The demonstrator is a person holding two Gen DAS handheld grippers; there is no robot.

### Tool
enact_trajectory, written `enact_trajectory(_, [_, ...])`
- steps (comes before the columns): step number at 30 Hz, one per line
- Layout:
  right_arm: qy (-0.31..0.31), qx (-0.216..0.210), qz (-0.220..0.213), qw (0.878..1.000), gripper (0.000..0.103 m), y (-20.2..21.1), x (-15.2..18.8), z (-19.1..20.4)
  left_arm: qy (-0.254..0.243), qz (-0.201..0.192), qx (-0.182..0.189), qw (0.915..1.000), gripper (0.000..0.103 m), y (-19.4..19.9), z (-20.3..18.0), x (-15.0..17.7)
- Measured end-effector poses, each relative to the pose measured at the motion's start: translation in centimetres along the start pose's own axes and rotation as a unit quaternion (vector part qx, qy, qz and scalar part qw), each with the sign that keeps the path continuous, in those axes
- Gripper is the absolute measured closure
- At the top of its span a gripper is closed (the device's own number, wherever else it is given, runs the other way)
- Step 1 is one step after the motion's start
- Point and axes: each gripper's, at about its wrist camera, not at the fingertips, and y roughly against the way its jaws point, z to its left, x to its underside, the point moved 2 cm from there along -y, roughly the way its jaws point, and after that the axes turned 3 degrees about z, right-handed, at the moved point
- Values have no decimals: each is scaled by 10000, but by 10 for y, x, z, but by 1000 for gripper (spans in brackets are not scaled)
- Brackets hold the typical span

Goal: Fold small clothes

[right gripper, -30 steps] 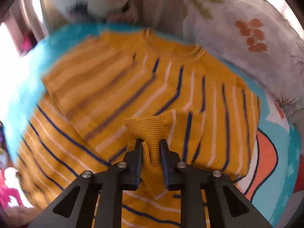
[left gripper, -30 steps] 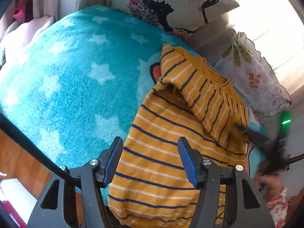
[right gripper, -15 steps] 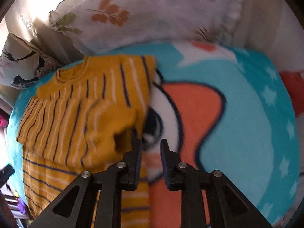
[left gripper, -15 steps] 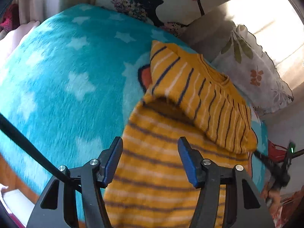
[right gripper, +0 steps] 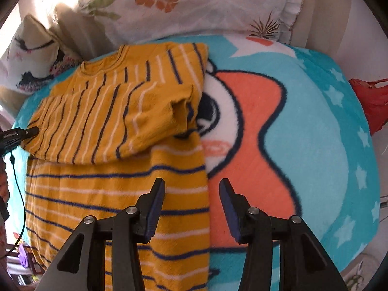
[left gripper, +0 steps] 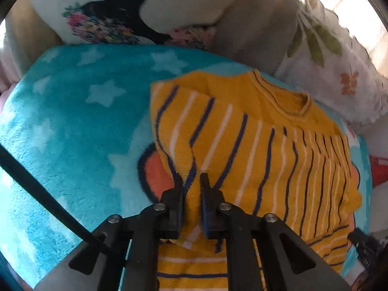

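Mustard-yellow knit with navy and white stripes: the small sweater [left gripper: 254, 145] lies flat on a turquoise fleece blanket [left gripper: 72, 126] printed with pale stars and an orange-and-white cartoon figure. Both sleeves are folded across the chest, so their stripes run crosswise to those of the body below.

The left claw [left gripper: 189, 189] has its jaws drawn narrow and pinches a fold of the sweater's fabric between them; the fold rises straight ahead of its fingertips, with the neckline further ahead and to the right of it. In the right wrist view, the right claw [right gripper: 191, 194] stands wide, holding nothing, and hovers over the sweater's right edge: the striped body spreads under its left finger [right gripper: 155, 203] and off to the left, while the orange part of the blanket lies under its right finger. The folded sleeve [right gripper: 155, 111] sits ahead and to the left of this claw.

Beyond the sweater, past the blanket's far edge, a white pillow with leaf prints [right gripper: 194, 2] and another cushion with a dark silhouette print [left gripper: 126, 17] lean against the back. A red bag [right gripper: 371, 99] shows at the far right of the right claw.
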Motion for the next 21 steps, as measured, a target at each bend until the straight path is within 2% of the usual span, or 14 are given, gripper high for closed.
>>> enact_trajectory(3, [22, 113, -29, 9999, 52, 3, 2, 6, 189, 89, -47, 9998, 91, -2, 13, -3])
enact_trajectory(7, [-36, 215, -195, 9996, 52, 11, -4, 15, 327, 115, 300, 9989, 81, 15, 24, 1])
enact_trajectory(9, [-3, 202, -383, 9991, 52, 20, -12, 26, 382, 18, 397, 9985, 61, 30, 30, 10])
enact_trajectory(11, [66, 171, -662, 9976, 52, 28, -23, 41, 483, -173, 415, 9978, 52, 46, 35, 23])
enact_trajectory(12, [110, 151, -795, 9967, 51, 31, -28, 49, 507, -258, 404, 9976, 50, 54, 38, 31])
enact_trajectory(14, [305, 125, -1125, 9931, 36, 34, -43, 73, 477, -297, 345, 9978, 50, 62, 42, 45])
enact_trajectory(15, [430, 63, -1186, 9920, 34, 31, -48, 87, 450, -286, 294, 9981, 49, 66, 45, 53])
enact_trajectory(21, [931, -352, -549, 9935, 34, -18, -74, 160, 400, -145, 36, 9991, 49, 70, 72, 84])
